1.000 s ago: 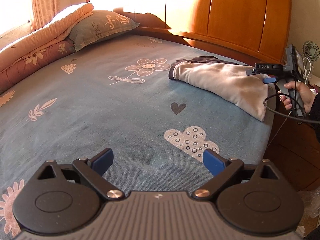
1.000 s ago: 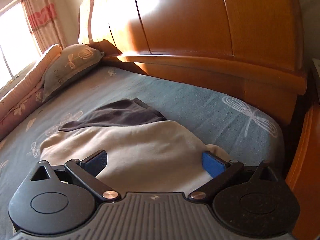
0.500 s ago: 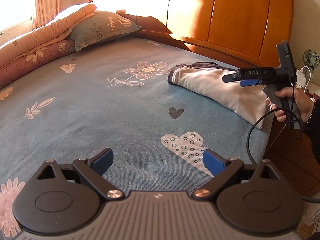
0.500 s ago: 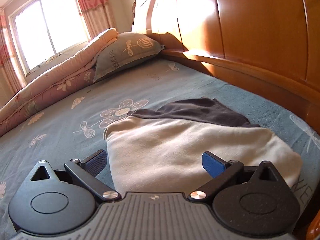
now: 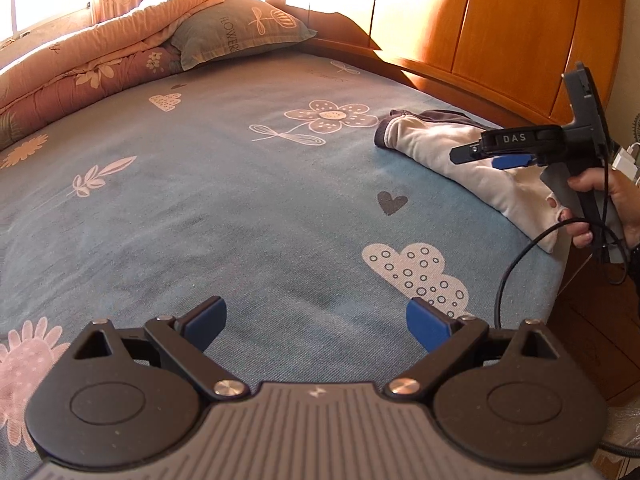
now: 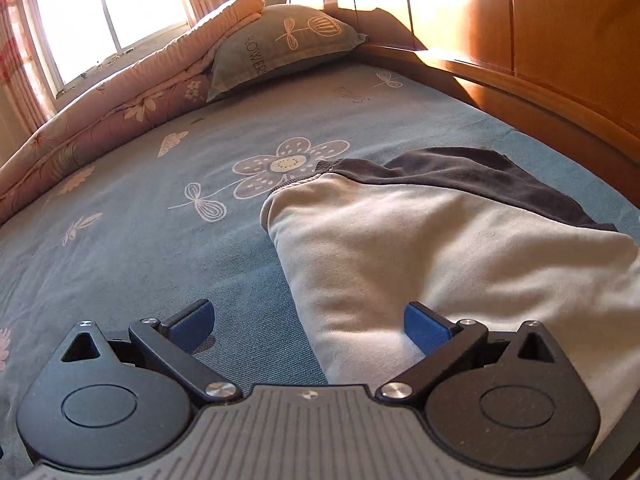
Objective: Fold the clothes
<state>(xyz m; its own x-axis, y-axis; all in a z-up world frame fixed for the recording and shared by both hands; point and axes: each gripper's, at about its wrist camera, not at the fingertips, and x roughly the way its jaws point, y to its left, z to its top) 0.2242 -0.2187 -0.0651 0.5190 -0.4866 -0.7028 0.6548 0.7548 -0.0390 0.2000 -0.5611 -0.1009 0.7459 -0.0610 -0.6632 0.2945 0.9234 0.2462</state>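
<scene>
1. Left tool (image 5: 316, 322): fingers spread wide, nothing between the blue pads; it sits low over bare blue sheet at 6 o'clock in its own view.
2. Right tool (image 6: 308, 322): fingers spread wide, gripping nothing. Its right pad (image 6: 424, 326) sits over the near edge of the garment; contact cannot be confirmed.
3. Folded garment (image 6: 420, 240): cream fabric with a dark grey layer beneath and behind, lying flat on the bed (image 5: 240, 220) near the headboard side. From the left wrist view it lies at 2 o'clock, near the bed's edge.
4. Right tool seen from the left wrist view: held by a hand (image 5: 608, 204) at 3 o'clock, fingers pointing toward 9 o'clock over the garment's near end; a black cable (image 5: 516, 264) loops below it.
5. Pillow (image 6: 280, 48) and rolled quilt (image 6: 120, 92): stacked at 11 o'clock, well apart from the garment.
6. Wooden headboard (image 5: 500, 32): runs along 1 o'clock, partly sunlit.
</scene>
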